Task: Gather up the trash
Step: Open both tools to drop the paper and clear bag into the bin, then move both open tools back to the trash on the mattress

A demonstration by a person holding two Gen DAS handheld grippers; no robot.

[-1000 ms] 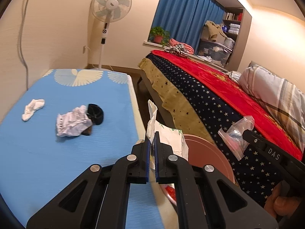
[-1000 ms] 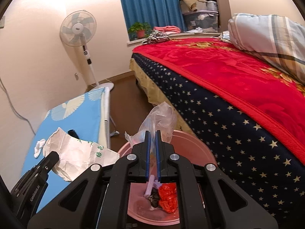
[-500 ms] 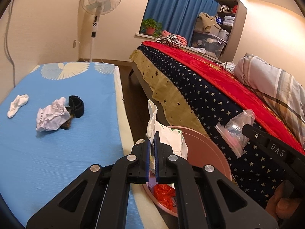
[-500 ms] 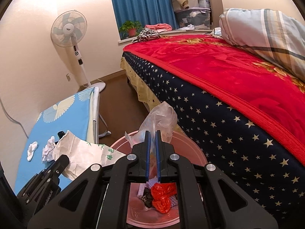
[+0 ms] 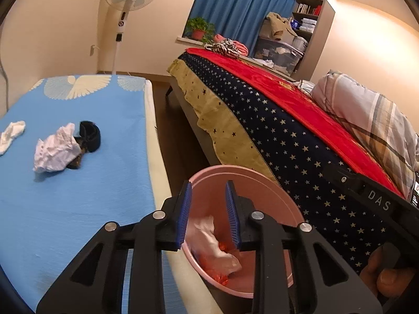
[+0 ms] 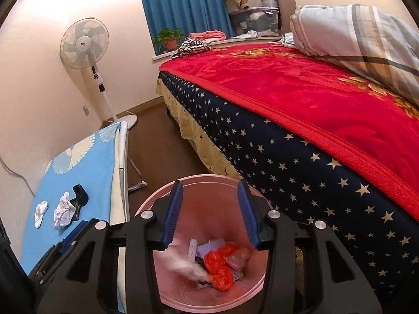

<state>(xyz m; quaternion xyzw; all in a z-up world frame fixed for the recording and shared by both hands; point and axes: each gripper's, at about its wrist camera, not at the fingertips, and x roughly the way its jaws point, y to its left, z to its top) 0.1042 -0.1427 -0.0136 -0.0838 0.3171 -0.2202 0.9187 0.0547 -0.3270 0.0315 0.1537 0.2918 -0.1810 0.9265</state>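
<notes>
Trash (image 6: 220,267) lies in a jumble at the bottom of the pink bin (image 6: 209,180): bright orange-red netting, pale lilac scraps and blurred white paper. Both the left gripper (image 5: 208,212) and the right gripper (image 6: 210,214) hang above the bin with jaws spread, holding nothing. On the blue mattress (image 5: 78,183) to the left lie crumpled white paper (image 5: 56,149), a small white wad (image 5: 11,134) and a black band (image 5: 90,136).

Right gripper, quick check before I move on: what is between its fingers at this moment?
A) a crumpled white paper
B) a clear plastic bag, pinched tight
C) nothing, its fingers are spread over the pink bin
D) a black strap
C: the right gripper is open with nothing between its blue pads, poised over the pink bin that holds the dropped trash.
</notes>
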